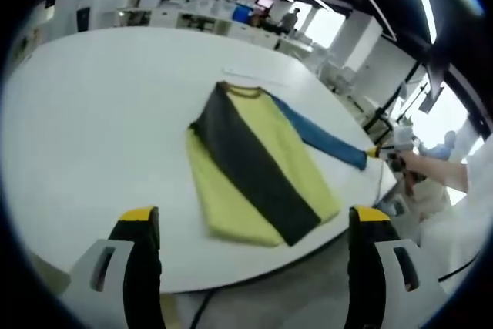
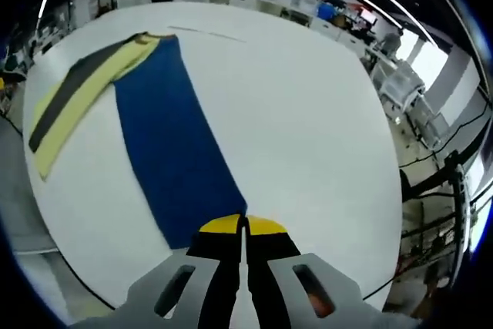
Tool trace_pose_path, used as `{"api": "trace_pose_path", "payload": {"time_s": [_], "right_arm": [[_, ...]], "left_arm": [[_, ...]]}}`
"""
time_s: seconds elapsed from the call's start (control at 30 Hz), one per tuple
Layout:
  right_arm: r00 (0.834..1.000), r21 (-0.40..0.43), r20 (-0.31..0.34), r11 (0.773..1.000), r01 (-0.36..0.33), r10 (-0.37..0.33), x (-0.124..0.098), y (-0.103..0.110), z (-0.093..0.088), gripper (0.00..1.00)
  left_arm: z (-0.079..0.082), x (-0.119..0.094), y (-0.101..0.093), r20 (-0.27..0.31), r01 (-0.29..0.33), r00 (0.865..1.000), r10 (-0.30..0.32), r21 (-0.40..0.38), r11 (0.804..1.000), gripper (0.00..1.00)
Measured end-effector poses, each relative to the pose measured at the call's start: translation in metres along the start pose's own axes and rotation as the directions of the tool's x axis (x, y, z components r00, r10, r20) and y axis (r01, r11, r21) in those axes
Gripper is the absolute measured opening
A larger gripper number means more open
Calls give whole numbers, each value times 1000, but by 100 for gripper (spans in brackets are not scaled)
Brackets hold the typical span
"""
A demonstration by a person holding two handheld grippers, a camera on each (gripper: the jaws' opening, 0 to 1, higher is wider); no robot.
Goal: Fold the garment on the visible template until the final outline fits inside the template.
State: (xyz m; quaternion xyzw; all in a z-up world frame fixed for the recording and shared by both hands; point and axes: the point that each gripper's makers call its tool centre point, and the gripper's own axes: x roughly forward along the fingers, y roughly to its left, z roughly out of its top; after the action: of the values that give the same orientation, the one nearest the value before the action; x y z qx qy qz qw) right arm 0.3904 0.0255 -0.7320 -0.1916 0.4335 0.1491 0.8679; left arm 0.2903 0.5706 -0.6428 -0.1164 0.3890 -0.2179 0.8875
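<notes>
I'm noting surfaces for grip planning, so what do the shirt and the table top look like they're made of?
The shirt looks like soft knit fabric, matte: it lies limp and flat, and its blue sleeve drapes without shine where the right gripper pinches the cuff. Probably cotton or a blend; the weave is too small to tell. The table looks like smooth white laminate or painted board, with a faint sheen and no grain.

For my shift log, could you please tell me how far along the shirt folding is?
Early stage. Done: the shirt lies on the white table with one side already folded over its body. In hand: the right gripper is shut on the blue sleeve cuff, stretched out sideways. Left: fold that sleeve in and finish; the left gripper hangs open.
</notes>
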Motion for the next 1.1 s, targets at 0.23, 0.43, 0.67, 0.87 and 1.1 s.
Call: {"api": "trace_pose_path", "payload": {"time_s": [0.23, 0.43, 0.67, 0.87, 1.1], "right_arm": [[1000, 21, -9, 1000, 6, -6, 3, -11, 2, 1], [1000, 49, -9, 999, 20, -20, 7, -25, 4, 1], [999, 77, -21, 997, 26, -24, 14, -35, 3, 1], [999, 60, -42, 998, 28, -25, 21, -43, 3, 1], [998, 59, -57, 998, 36, -32, 27, -54, 1, 1]], "left_arm": [[-1, 5, 3, -23, -7, 1000, 8, 12, 1000, 99], [1, 9, 4, -32, -6, 999, 6, 9, 1000, 99], [1, 16, 4, -52, -2, 999, 3, 8, 1000, 99], [2, 21, 4, -66, 1, 998, 0, 12, 1000, 99], [1, 26, 5, -80, 2, 997, -1, 10, 1000, 99]]}}
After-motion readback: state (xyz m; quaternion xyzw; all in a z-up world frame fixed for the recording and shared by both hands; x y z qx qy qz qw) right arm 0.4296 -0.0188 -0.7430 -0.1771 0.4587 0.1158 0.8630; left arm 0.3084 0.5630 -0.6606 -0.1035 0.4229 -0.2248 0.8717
